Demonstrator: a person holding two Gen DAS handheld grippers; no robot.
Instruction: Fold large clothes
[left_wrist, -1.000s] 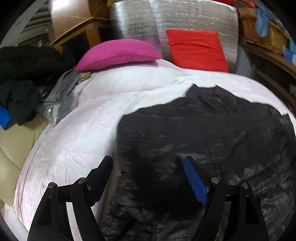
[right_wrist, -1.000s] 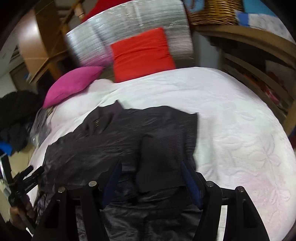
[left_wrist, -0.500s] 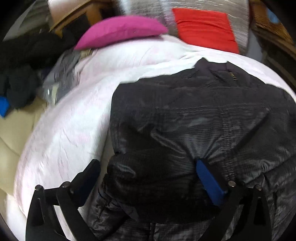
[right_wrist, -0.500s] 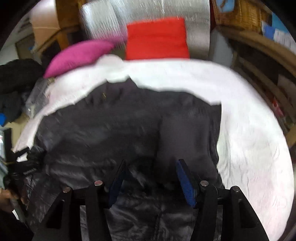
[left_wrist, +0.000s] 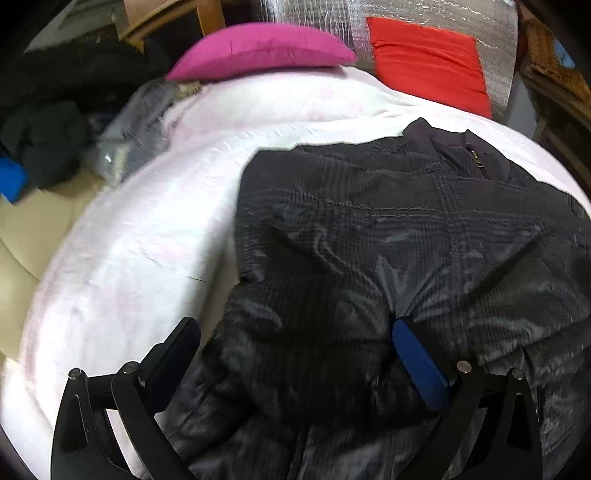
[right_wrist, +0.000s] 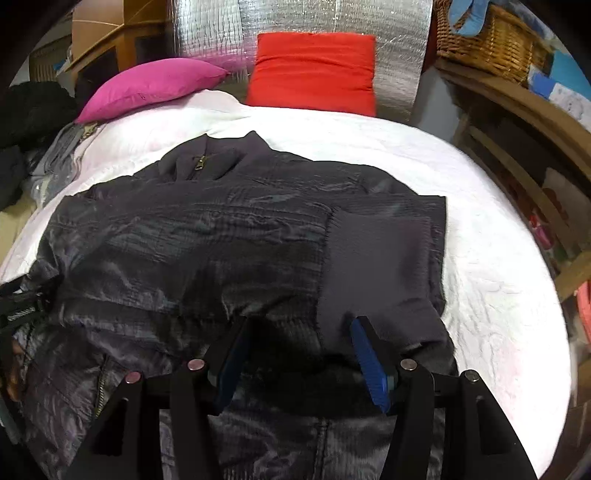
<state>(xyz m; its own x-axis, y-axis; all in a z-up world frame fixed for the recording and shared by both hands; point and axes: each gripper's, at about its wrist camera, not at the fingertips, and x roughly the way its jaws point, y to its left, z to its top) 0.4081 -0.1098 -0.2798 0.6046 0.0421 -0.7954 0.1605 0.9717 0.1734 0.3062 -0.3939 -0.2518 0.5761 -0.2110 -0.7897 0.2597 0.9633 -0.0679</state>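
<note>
The jacket (right_wrist: 229, 251) lies spread on the bed (right_wrist: 480, 258), its collar toward twelve o'clock, where two pillows (right_wrist: 314, 70) rest at the bed's head, a clothes pile (left_wrist: 55, 110) off at ten o'clock and a basket (right_wrist: 491, 40) on a shelf at two o'clock.

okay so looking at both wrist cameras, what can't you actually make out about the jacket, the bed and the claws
- Left wrist view: the black jacket's lower hem is cut off by the bottom edge, behind the left claw.
- Right wrist view: whether the right claw pinches fabric is unclear; dark folds hide its pads.
- Right wrist view: the wicker basket's contents are cut off by the top edge.
- Left wrist view: the dark pile beside the bed is too blurred to identify.
</note>
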